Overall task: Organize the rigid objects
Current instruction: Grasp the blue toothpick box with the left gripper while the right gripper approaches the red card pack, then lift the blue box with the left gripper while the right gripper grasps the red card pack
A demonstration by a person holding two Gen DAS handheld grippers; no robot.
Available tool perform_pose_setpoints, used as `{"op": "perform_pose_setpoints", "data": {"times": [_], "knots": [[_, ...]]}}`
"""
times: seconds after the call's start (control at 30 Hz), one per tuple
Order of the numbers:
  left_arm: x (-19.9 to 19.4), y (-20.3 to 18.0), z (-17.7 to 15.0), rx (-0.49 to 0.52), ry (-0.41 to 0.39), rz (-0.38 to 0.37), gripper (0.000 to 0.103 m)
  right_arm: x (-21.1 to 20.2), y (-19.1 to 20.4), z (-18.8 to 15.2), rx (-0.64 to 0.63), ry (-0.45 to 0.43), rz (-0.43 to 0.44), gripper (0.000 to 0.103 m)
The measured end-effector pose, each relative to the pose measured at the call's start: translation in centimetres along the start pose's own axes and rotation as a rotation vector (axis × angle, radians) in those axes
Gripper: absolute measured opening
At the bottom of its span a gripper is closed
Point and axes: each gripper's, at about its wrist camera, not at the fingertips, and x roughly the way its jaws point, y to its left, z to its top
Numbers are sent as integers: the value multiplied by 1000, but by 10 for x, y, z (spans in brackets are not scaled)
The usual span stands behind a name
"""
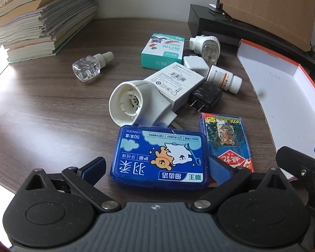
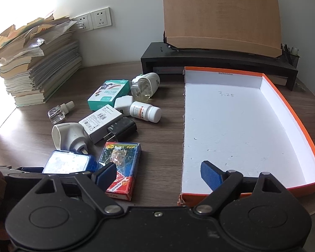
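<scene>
A blue floss-pick case point(image 1: 159, 157) lies on the wooden desk between the fingers of my open left gripper point(image 1: 157, 166); whether the pads touch it I cannot tell. It also shows in the right wrist view point(image 2: 68, 161). A card deck box point(image 1: 226, 140) lies just right of it. My right gripper point(image 2: 159, 173) is open and empty, its left finger above the card deck box point(image 2: 121, 166), its right finger over the orange tray with a white inside point(image 2: 241, 130). Behind lie a white plug-in unit point(image 1: 134, 103), a white charger box point(image 1: 176, 84), a black adapter point(image 1: 205, 98) and a pill bottle point(image 1: 223, 78).
A teal box point(image 1: 163, 50), a small white cube point(image 1: 195, 64), a second plug-in unit point(image 1: 205, 46) and a clear refill bottle point(image 1: 90, 66) lie further back. A stack of books point(image 1: 42, 19) stands at the back left. A black riser with a wooden board point(image 2: 218, 63) stands behind the tray.
</scene>
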Motion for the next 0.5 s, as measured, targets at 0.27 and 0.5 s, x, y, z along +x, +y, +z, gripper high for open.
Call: {"op": "perform_pose_setpoints", "data": {"times": [0.27,0.5], "knots": [[5,7,-4,44,-7,4,94,7,8,-2,-8,19,3,102],[-4,22,-6,30,-40,-5,94,24,27,0,-37,43,33,102]]}}
